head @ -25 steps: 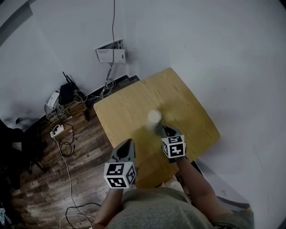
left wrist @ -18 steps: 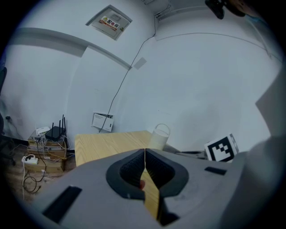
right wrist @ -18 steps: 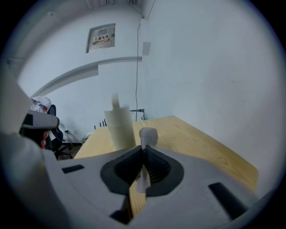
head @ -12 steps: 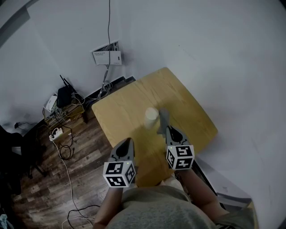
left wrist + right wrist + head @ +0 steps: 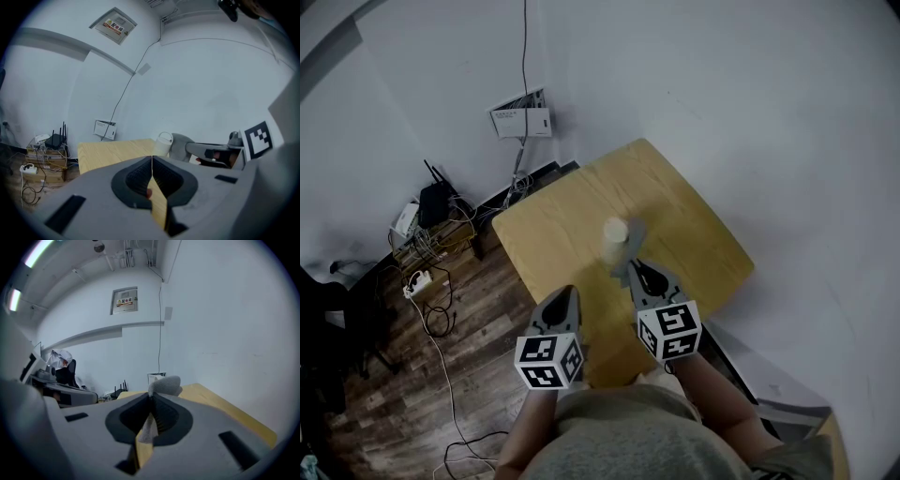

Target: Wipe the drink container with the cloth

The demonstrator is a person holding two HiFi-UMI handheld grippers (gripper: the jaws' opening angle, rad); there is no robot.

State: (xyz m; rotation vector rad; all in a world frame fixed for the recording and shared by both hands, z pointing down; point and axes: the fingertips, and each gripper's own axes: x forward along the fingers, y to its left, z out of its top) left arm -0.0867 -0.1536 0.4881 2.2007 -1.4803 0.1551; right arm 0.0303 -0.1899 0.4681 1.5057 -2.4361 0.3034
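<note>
A white drink container (image 5: 614, 240) stands upright near the middle of the wooden table (image 5: 553, 234). In the left gripper view the container (image 5: 163, 143) is straight ahead. My right gripper (image 5: 636, 272) is shut on a grey cloth (image 5: 631, 242), which lies against the container's right side. In the right gripper view the cloth (image 5: 163, 386) sticks up from the right gripper (image 5: 151, 404) and hides the container. My left gripper (image 5: 569, 294) is shut and empty, held over the table's near edge, apart from the container. In its own view the left gripper (image 5: 152, 161) has nothing between its jaws.
Left of the table, a router (image 5: 438, 195), a power strip (image 5: 420, 278) and loose cables (image 5: 442, 309) lie on the wooden floor. A wall box (image 5: 521, 118) with a cable hangs behind the table. White walls close in at the back and right.
My right gripper has drawn back a little toward the person, and the cloth has come up beside the container's right side. The left gripper has stayed in place.
</note>
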